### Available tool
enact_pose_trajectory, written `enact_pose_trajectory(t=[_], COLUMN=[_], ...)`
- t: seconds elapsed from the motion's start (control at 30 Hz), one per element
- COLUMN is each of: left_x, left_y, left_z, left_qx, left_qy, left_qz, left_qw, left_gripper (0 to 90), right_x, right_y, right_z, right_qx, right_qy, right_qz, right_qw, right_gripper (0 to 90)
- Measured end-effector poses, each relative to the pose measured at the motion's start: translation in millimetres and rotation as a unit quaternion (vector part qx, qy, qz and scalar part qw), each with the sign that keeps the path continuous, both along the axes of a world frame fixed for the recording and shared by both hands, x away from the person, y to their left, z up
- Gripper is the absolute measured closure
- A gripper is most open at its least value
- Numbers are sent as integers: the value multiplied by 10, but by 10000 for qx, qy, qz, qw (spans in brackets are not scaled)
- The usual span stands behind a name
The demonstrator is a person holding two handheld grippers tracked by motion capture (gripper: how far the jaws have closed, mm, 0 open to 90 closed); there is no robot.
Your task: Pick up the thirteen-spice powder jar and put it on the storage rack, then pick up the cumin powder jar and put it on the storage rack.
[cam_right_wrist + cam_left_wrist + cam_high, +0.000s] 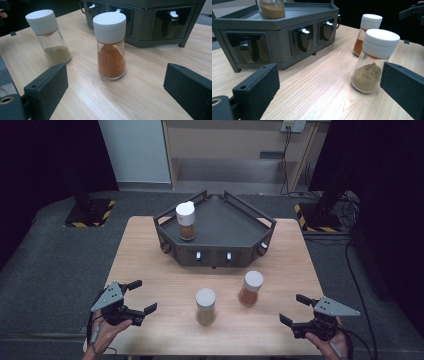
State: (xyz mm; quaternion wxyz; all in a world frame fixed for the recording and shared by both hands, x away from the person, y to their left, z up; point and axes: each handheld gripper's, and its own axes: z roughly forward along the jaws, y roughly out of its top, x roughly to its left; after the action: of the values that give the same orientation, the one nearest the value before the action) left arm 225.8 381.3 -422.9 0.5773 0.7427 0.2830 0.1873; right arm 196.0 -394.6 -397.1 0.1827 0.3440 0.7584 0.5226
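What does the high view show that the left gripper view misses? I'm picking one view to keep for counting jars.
High view alone: the whole rack jar with its white lid, both grippers, left and right, open near the table's front edge, and the floor around it. Left gripper view alone: the shiny handles on the rack's front, seen close. Both share: the tan jar, the orange jar and the rack jar's brown powder.

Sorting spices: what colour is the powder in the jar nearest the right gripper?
Orange-red powder in the jar, clearest in the right gripper view.
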Motion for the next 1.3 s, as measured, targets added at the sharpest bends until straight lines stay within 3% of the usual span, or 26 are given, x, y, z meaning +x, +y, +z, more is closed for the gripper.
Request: enact_pose_trajectory(t=[0.27,0.37,0.47,1.3], left_x=[-14,13,6,17], left_y=[50,84,108,85], left_z=[-41,-81,-108,-108], left_qx=[-130,-336,-477,-432], left_qy=[-22,85,68,51], left_qz=[7,-29,-4,-64], left_qw=[9999,9994,9988,9990], left_gripper=[15,15,15,14], right_x=[6,9,5,6], right_y=[2,-6,-12,-11], right_z=[-1,-7,-8,-8], right_qx=[4,21,43,42], right_qy=[7,14,8,13], right_qz=[-2,-7,-9,1], right_qw=[10000,10000,10000,10000], right_gripper=[60,60,60,60])
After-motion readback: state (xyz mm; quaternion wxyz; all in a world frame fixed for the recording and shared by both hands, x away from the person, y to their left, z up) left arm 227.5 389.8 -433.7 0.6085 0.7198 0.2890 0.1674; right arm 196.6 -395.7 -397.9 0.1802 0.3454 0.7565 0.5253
